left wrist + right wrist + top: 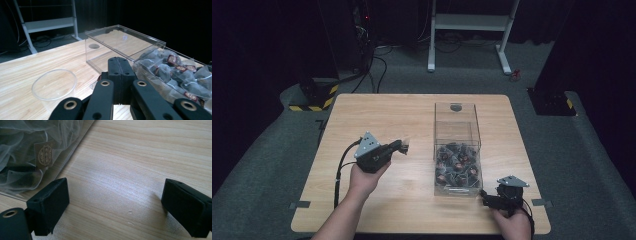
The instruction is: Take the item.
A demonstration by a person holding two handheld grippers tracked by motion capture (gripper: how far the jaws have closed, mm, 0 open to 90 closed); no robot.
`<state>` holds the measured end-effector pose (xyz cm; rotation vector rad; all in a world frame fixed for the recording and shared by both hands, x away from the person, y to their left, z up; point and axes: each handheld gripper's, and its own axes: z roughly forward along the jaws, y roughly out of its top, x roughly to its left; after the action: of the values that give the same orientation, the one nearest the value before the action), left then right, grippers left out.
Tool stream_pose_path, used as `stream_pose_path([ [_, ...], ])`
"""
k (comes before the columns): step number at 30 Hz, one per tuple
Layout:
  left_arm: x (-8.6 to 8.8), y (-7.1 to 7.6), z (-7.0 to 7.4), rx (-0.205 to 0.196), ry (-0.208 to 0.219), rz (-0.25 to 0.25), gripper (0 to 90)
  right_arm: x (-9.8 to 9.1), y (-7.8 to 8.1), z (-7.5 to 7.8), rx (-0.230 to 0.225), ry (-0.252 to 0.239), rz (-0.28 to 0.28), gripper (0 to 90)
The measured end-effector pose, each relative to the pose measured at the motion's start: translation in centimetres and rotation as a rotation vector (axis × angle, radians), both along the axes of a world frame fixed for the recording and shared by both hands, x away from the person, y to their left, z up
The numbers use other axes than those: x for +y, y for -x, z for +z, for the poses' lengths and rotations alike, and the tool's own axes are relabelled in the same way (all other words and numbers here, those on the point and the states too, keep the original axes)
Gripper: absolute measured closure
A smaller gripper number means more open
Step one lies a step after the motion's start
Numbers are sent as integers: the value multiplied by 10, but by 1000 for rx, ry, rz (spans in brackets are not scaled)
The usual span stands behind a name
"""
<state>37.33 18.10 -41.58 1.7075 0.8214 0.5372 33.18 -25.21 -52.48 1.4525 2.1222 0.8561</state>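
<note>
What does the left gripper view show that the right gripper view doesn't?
Left gripper view alone: a clear round plastic cup standing on the table, the empty far half of the clear rectangular plastic box, a white metal frame on the floor beyond, and its own black fingers pressed together.

Right gripper view alone: its own fingers spread wide apart over bare wood, and a close look at one brown-and-gold label.

Both: the light wooden table, the box wall and the gauzy tea bags inside it.
</note>
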Motion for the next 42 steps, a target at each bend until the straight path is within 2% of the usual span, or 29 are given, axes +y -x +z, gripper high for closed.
stream_pose_path([
  [15,14,-15,3,-6,-4,53,900,0,0,0,0,0,0,76],
  [21,21,-28,0,4,9,80,900,0,0,0,0,1,0,76],
  [33,22,-56,-7,18,0,138,900,0,0,0,0,0,0,76],
  [42,22,-74,-22,78,-19,177,900,0,0,0,0,0,0,76],
])
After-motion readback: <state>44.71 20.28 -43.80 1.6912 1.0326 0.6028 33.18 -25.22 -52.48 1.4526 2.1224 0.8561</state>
